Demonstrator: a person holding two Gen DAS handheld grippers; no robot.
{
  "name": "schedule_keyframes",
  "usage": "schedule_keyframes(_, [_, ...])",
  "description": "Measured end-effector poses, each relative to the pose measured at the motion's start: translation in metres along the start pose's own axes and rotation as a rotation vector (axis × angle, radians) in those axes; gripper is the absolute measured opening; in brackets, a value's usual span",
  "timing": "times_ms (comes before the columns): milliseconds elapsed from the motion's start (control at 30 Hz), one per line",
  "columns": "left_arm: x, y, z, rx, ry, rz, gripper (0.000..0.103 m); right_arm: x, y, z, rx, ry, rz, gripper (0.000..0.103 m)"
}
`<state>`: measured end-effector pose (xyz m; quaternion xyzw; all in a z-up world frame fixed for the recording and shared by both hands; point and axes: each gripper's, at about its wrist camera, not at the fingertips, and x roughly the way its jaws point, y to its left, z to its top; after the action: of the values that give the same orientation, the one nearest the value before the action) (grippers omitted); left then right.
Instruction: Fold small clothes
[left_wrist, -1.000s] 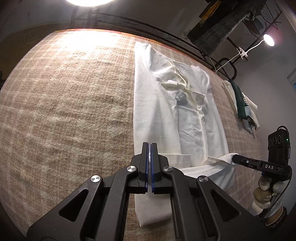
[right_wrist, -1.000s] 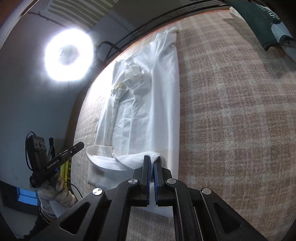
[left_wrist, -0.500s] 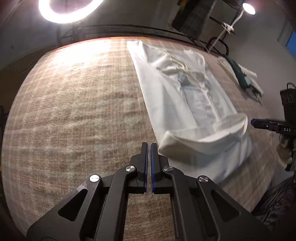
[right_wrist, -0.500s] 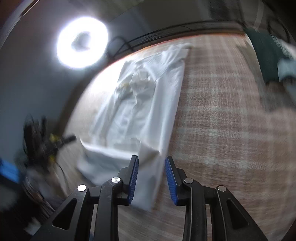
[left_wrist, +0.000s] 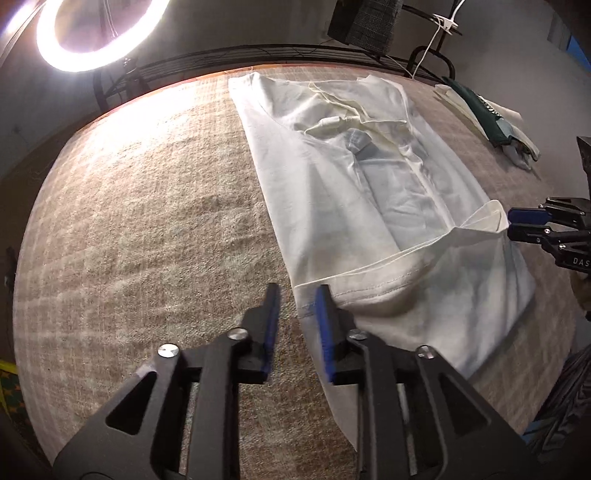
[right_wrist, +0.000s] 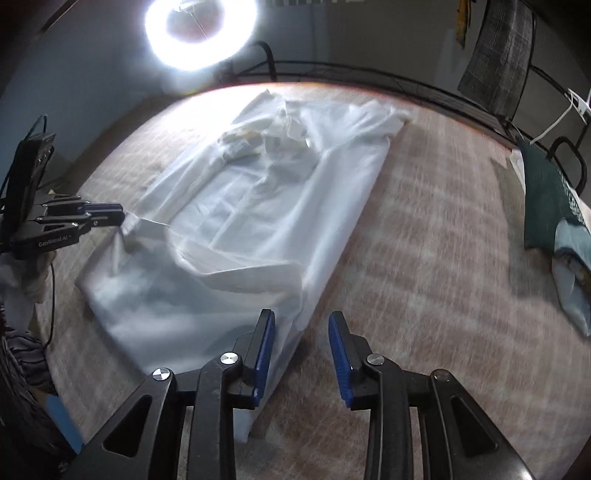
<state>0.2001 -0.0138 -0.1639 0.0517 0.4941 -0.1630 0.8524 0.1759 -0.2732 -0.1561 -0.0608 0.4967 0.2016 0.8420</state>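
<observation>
A white shirt lies on the checked beige cloth, sides folded in to a long strip, its hem end turned up toward the collar in a loose fold. My left gripper is open and empty, just left of the fold's near corner. My right gripper is open and empty at the shirt's right edge. In the left wrist view the right gripper sits by the fold's far corner. In the right wrist view the left gripper sits at the other corner.
A folded dark green and pale garment lies at the far right of the cloth, also in the right wrist view. A ring light and a black metal rail stand behind the surface. Checked cloth stretches left of the shirt.
Both grippers let go of the shirt's hem and opened. The hem now rests folded over the shirt's middle. Both grippers pulled back and up from the cloth.
</observation>
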Motion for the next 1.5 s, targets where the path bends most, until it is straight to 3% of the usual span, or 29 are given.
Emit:
schedule_keyframes(100, [-0.006,-0.002,0.0,0.008,-0.024,-0.039,0.03,0.001,0.002,0.003,-0.022,-0.007,0.025,0.031])
schedule_keyframes(333, [0.007,-0.008,0.0,0.041,-0.005,-0.005,0.03,0.011,0.0,0.007,-0.004,-0.004,0.07,0.031])
schedule_keyframes(400, [0.007,-0.008,0.0,0.034,-0.006,-0.009,0.025,0.014,-0.002,0.009,0.009,-0.002,0.081,0.03])
schedule_keyframes(467, [0.005,-0.01,-0.001,0.045,-0.011,-0.005,0.011,0.016,-0.002,0.01,0.018,-0.003,0.096,0.029])
schedule_keyframes(533, [0.003,-0.013,-0.001,0.061,-0.023,0.008,0.007,0.016,-0.002,0.012,0.018,-0.006,0.101,0.027])
schedule_keyframes(600, [0.002,-0.015,-0.002,0.067,-0.03,0.011,0.005,0.015,-0.001,0.012,0.013,-0.009,0.102,0.023])
schedule_keyframes(667, [0.0,-0.014,-0.002,0.067,-0.044,0.024,0.004,0.015,-0.001,0.012,0.017,-0.008,0.108,0.011])
schedule_keyframes(800, [-0.006,-0.017,-0.002,0.083,-0.069,0.034,0.003,0.012,-0.001,0.011,0.019,-0.016,0.087,0.003])
schedule_keyframes(1133, [-0.016,-0.021,0.012,0.077,-0.121,0.044,0.003,-0.006,-0.004,0.01,0.041,-0.066,0.064,0.001])
schedule_keyframes(1400, [0.009,-0.02,0.02,0.089,-0.106,0.092,0.003,0.011,-0.012,0.012,0.073,-0.021,0.038,0.001])
schedule_keyframes(1467, [0.014,-0.022,0.019,0.099,-0.099,0.101,0.003,0.012,-0.01,0.012,0.063,-0.017,0.012,0.003])
schedule_keyframes(1500, [0.016,-0.024,0.018,0.109,-0.091,0.105,0.003,0.012,-0.011,0.012,0.058,-0.019,-0.012,0.011])
